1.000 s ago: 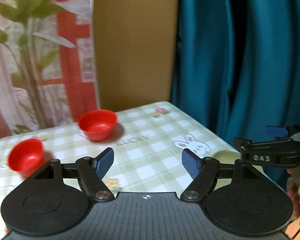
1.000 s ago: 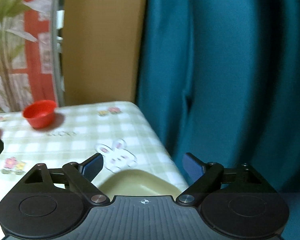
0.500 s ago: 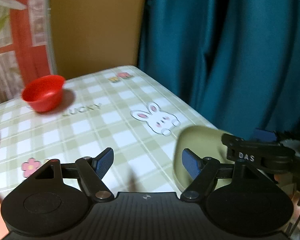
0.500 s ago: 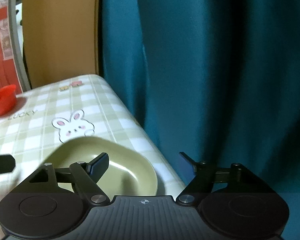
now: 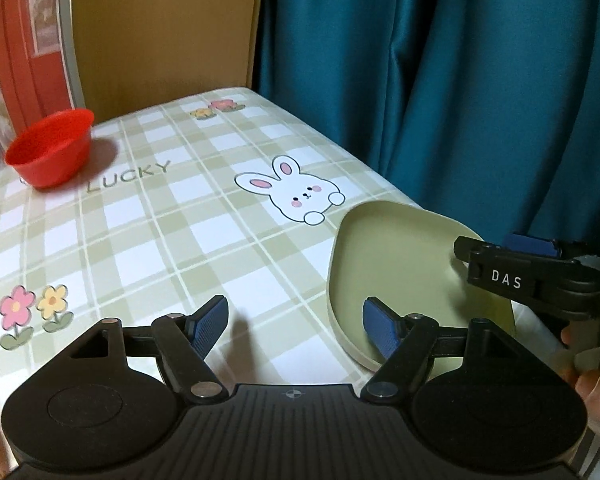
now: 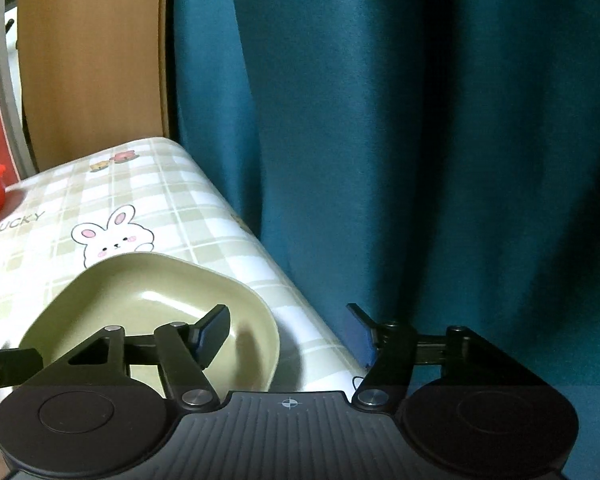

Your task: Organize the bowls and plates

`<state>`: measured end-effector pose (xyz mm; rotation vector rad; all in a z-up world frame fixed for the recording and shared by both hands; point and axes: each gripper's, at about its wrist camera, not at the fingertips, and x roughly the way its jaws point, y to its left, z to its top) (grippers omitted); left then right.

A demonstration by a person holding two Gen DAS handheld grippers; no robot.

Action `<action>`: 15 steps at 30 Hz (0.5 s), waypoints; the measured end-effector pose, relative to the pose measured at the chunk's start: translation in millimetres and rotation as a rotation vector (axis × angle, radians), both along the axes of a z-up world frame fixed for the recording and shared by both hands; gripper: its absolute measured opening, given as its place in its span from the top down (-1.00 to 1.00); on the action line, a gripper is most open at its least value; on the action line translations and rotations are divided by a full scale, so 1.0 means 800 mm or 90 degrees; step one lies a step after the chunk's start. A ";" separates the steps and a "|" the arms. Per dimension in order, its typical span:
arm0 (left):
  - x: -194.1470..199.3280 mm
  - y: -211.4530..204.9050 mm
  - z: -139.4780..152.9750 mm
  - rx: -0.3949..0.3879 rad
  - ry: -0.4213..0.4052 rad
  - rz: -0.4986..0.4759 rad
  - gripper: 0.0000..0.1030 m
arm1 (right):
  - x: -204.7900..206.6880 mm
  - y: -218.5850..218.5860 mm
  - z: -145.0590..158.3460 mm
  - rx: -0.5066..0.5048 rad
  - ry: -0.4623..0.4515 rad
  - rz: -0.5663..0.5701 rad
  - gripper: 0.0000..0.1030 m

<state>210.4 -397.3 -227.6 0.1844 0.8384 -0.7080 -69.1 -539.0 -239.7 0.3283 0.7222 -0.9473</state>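
Dim indoor light, soft shadows, fisheye-bent edges.

The word "LUCKY" is printed in grey-green capitals on the checked tablecloth (image 5: pixel 148 216), just beside the red bowl (image 5: pixel 50 148); it shows again at the left edge of the right wrist view. White letters "DAS" stand on the black finger arm of the right gripper (image 5: pixel 512 280). No other writing is legible.

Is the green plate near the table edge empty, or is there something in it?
Empty. The green plate shows only its bare inside; one finger of the open right tongs hovers over it.
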 end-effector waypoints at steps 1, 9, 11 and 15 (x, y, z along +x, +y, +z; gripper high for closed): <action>0.001 -0.001 -0.001 -0.001 0.005 -0.002 -0.28 | -0.001 -0.001 -0.002 0.003 0.000 -0.001 -0.06; 0.004 -0.011 -0.014 -0.009 0.029 -0.018 0.00 | -0.014 -0.011 -0.012 0.024 -0.014 -0.025 0.01; 0.007 -0.011 -0.017 -0.020 0.042 -0.023 0.07 | -0.014 -0.012 -0.013 0.030 -0.021 -0.020 0.06; 0.005 -0.010 -0.017 -0.050 0.059 -0.033 0.45 | -0.015 -0.008 -0.010 0.032 -0.027 -0.003 0.35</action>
